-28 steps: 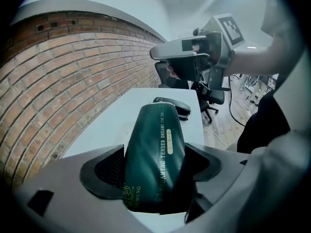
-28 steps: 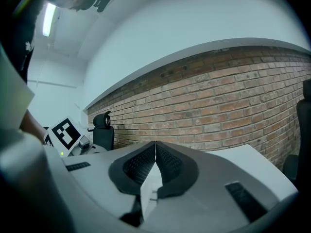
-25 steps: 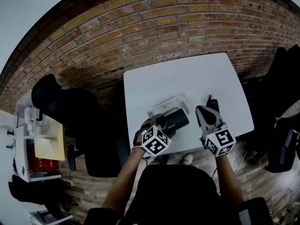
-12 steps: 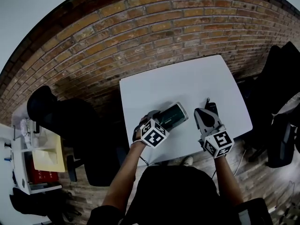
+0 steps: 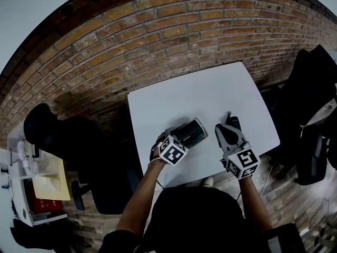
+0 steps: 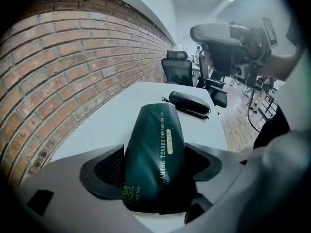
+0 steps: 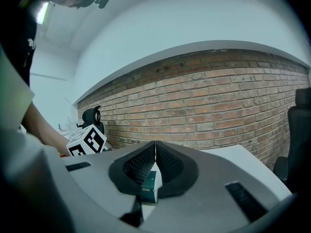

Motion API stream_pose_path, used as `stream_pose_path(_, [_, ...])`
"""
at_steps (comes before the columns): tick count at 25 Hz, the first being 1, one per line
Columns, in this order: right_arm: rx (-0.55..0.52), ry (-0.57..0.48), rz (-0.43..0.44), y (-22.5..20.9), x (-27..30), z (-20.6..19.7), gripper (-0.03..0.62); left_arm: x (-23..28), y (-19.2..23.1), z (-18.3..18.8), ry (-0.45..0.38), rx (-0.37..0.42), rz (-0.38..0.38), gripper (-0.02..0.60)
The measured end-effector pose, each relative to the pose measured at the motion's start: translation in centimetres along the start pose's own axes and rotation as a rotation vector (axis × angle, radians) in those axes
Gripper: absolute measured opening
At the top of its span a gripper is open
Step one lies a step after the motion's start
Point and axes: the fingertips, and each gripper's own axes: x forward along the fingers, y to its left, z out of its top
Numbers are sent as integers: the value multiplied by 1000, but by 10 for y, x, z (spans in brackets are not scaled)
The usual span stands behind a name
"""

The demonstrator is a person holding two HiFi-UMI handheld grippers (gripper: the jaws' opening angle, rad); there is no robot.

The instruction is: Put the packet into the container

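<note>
A dark green packet with gold lettering sits between the pads of my left gripper, which is shut on its sides. The packet lies low over the white container. Only a pale rim of that container shows around the packet. In the right gripper view the packet's end shows low behind the pads, next to a white edge. My right gripper hovers to the packet's right with its pads pressed together and nothing between them.
A black handset with a cord lies on the white table just beyond my right gripper. A brick wall runs behind the table. Black office chairs stand at the left and right.
My left gripper has carried the packet down and away from me, over the white container, which showed plainly behind it before and is now almost covered. The right gripper has stayed in place.
</note>
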Motion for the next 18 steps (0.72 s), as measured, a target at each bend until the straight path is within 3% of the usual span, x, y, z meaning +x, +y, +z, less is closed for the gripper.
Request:
stream_pose_path(12, [-20, 39, -12, -6, -1, -1, 5, 27, -3, -11, -10, 28, -13, 390])
stream_pose_path(18, [-21, 46, -6, -5, 0, -4, 5, 31, 0, -12, -48, 3, -21, 390])
